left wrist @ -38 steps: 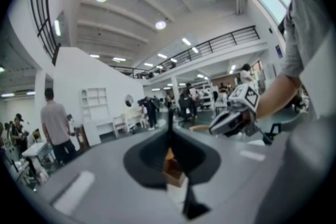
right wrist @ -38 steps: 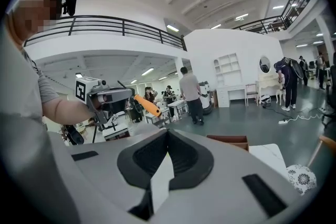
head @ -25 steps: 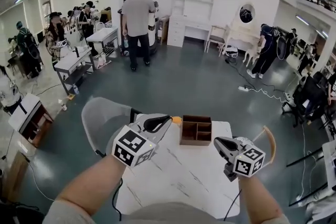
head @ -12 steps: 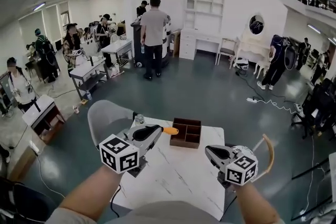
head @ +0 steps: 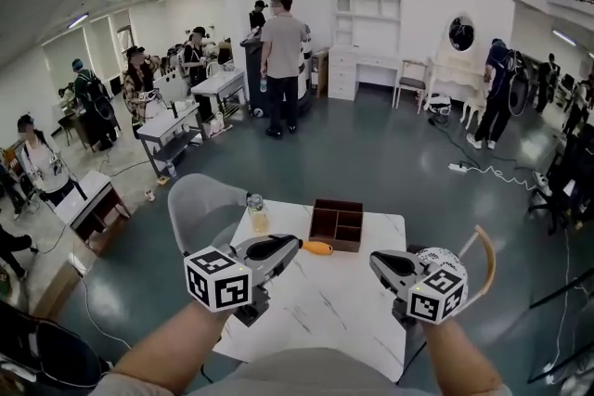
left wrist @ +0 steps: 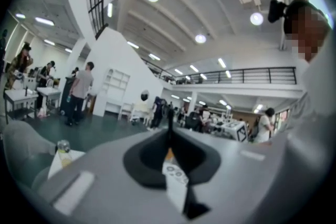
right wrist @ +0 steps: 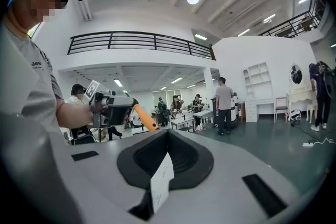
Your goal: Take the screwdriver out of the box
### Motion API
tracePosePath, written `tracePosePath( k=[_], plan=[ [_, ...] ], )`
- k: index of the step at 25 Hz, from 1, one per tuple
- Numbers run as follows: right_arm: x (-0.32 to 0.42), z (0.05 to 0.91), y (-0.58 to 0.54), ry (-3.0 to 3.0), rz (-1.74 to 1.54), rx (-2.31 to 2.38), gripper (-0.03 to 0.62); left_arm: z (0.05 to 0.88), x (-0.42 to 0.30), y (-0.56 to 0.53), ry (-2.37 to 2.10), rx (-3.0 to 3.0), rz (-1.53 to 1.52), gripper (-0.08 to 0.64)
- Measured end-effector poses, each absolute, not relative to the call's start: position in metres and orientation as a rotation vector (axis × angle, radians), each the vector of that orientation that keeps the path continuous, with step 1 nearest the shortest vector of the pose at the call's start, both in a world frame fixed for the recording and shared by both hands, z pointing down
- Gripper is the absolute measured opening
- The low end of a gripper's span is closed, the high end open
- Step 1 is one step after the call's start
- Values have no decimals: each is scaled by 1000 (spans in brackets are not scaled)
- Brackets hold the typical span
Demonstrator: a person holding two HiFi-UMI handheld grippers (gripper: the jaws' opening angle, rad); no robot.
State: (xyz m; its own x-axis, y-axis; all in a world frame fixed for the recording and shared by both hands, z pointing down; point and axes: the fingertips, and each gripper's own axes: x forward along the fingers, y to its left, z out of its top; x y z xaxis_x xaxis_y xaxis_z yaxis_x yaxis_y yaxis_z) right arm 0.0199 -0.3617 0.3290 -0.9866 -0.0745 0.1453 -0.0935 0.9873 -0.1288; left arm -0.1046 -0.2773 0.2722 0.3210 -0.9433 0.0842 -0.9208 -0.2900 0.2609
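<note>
— Where is the screwdriver (head: 318,248)?
— The left tongs (head: 295,244) squeeze it tight. Its orange handle sticks out past their tips, over the table (head: 325,311).
— And the box (head: 337,224)?
— On the table just beyond those tips (brown, with little rooms inside), a bit toward the right tongs (head: 375,259).
— Do the right tongs hold anything?
— No. They are pinched together on nothing, apart from the left ones.
</note>
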Motion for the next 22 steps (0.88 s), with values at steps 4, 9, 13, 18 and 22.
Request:
tracePosePath(
  k=[4,9,13,18,22],
  plan=[
    [11,332,-353,-3003,238,229,8,282,-126,-270,-1600,2336,-194,15],
    [-5,345,-352,-2992,300,359,8,291,-155,-270,-1507,2359,-230,15],
    [-22,354,-349,-2973,319,424,8,298,-179,-268,-1465,2390,-225,15],
    [-42,356,-341,-2964,348,467,8,301,-210,-256,-1442,2396,-262,15],
    [-53,357,-337,-2948,339,467,8,307,-225,-248,-1432,2385,-299,15]
  ],
)
